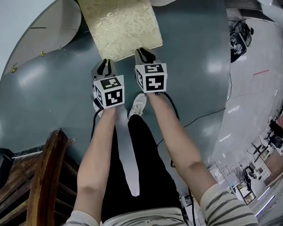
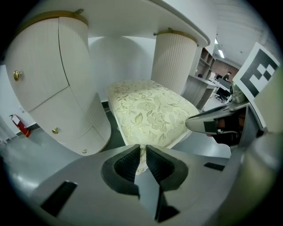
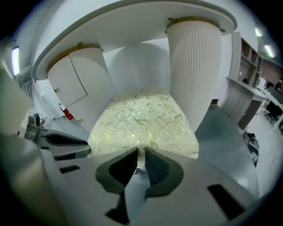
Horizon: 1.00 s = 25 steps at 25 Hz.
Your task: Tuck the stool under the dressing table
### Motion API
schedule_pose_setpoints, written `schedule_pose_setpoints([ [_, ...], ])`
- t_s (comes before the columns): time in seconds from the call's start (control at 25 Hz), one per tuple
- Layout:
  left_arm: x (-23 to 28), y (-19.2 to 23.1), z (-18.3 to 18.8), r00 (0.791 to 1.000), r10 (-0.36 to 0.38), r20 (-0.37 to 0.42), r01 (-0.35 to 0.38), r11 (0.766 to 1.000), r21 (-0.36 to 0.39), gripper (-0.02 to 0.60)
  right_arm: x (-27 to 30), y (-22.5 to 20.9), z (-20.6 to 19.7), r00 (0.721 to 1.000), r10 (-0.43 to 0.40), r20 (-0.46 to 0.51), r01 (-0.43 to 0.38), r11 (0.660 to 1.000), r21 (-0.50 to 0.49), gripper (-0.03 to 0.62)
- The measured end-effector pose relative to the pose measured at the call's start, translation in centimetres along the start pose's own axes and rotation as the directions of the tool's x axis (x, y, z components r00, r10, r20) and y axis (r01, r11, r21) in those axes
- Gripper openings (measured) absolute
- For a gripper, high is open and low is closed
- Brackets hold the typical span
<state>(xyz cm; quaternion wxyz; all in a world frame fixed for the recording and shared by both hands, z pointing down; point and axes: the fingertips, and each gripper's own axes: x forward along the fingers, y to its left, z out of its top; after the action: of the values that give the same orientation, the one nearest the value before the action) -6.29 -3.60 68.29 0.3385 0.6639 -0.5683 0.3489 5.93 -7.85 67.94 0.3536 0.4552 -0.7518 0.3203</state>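
The stool (image 1: 121, 24) sits at the top centre of the head view, its near edge out over the grey floor (image 1: 190, 61) and its far end running off the frame between the white parts of the dressing table (image 1: 30, 30). In the left gripper view the kneehole opens behind the seat, bounded by a curved cabinet (image 2: 48, 84) at the left and a ribbed column (image 2: 174, 62) at the right. Floor shows on both sides of the seat (a narrower strip by the cabinet).

The left gripper (image 2: 142, 148) and the right gripper (image 3: 140, 152) meet the seat's near edge side by side. Each pair of jaws is drawn almost together, with what looks like the cushion's trim pinched in the slit between the pads.

A wooden chair (image 1: 46, 184) stands at the lower left of the head view, well apart from the stool. A black cable (image 1: 198, 117) trails across the floor at the right.
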Motion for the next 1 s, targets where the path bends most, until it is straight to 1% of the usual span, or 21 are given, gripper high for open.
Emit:
schedule_pose_setpoints([
  [0.16, 0.3, 0.4, 1.0, 1.000, 0.007, 0.007, -0.007, 1.000, 0.003, 0.044, 0.5, -0.1, 1.1, 1.000, 0.004, 0.007, -0.004, 1.000, -0.012, 0.060],
  [0.36, 0.8, 0.7, 1.9, 1.000, 0.006, 0.020, -0.006, 1.000, 0.027, 0.044, 1.0, -0.2, 1.9, 1.000, 0.006, 0.010, -0.006, 1.000, -0.022, 0.058],
  [0.72, 1.7, 1.6, 3.4, 0.999, 0.015, 0.032, -0.016, 0.999, 0.032, 0.041, 2.1, -0.3, 3.6, 1.000, 0.009, 0.013, -0.008, 0.999, -0.033, 0.058],
  [1.0, 2.4, 2.0, 4.5, 0.999, 0.029, 0.043, -0.030, 0.999, 0.032, 0.038, 2.8, -0.5, 4.7, 1.000, 0.011, 0.013, -0.011, 1.000, -0.020, 0.058],
])
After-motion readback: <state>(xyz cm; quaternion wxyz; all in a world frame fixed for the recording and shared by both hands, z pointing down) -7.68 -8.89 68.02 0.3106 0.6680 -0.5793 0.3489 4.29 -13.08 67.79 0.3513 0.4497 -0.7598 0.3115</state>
